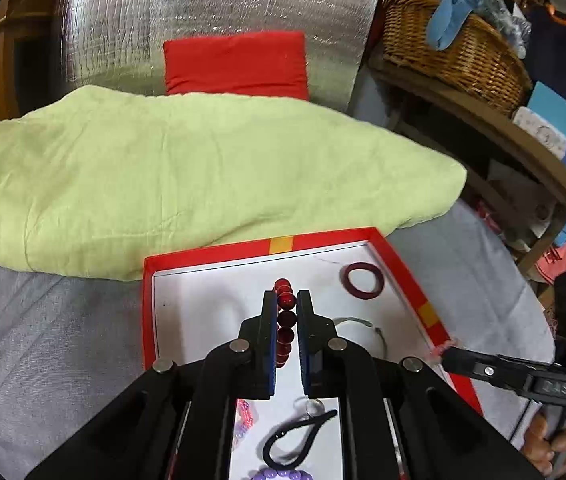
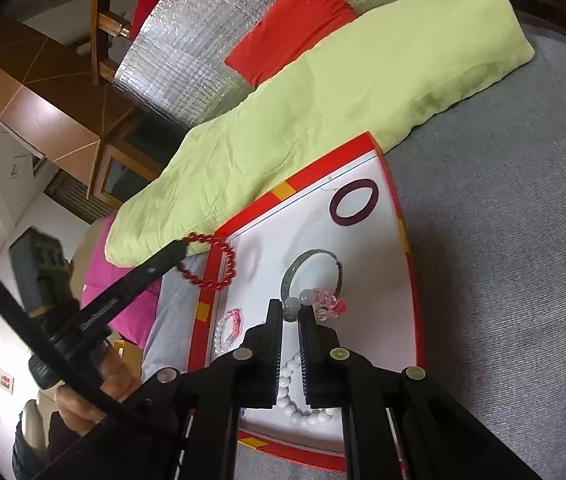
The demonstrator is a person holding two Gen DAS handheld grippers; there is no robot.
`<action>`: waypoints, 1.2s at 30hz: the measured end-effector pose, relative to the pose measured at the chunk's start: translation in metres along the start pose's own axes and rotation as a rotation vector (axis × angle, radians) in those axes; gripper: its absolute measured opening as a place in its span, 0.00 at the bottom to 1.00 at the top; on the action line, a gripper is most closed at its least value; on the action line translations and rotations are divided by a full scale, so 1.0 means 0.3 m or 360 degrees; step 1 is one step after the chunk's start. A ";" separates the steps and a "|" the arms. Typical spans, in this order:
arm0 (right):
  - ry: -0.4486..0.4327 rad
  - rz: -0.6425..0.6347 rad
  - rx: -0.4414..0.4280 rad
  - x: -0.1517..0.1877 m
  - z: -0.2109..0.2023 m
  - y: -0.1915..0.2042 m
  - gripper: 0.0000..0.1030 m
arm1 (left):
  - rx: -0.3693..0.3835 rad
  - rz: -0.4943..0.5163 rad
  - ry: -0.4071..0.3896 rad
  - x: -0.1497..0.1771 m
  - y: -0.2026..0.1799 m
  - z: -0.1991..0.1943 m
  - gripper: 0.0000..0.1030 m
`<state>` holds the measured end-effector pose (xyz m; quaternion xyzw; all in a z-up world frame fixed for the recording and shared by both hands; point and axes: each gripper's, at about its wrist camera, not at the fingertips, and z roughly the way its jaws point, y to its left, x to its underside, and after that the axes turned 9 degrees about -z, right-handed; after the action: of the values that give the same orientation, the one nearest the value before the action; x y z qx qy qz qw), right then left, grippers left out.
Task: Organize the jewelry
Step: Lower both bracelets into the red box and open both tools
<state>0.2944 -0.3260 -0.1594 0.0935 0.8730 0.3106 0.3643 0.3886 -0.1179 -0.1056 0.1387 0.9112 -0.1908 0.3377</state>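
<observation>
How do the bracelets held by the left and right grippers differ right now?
The left gripper pinches a red bead bracelet of dark, glossy, uniform beads; the right gripper pinches a clear bead bracelet of pale translucent beads with a pink charm. The red one hangs over the red tray's left rim; the clear one hangs above the tray's white floor, near the grey bangle. Both are beaded loops, lifted and clamped between shut fingers.

Red bead bracelet [image 2: 213, 258] is held off the tray, hanging over the left rim of red tray [image 2: 207, 280]. Inside are laid a maroon bangle [image 2: 354, 201], grey-green bangle [image 2: 311, 268], white bead string [image 2: 303, 412].
</observation>
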 end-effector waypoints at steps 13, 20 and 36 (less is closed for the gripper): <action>0.0037 0.0022 0.0065 -0.002 0.007 -0.022 0.09 | -0.0061 -0.0090 0.0154 0.011 0.023 0.105 0.09; 0.0059 0.0061 0.0105 0.001 0.013 -0.044 0.12 | -0.0108 -0.0095 0.0185 0.008 0.033 0.121 0.10; -0.0008 -0.0036 0.0152 -0.018 -0.026 -0.002 0.12 | -0.0167 -0.0096 0.0032 0.030 0.050 -0.047 0.64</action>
<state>0.2928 -0.3324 -0.1525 0.1018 0.8870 0.2642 0.3649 0.3798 -0.0971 -0.1054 0.0951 0.9271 -0.1515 0.3294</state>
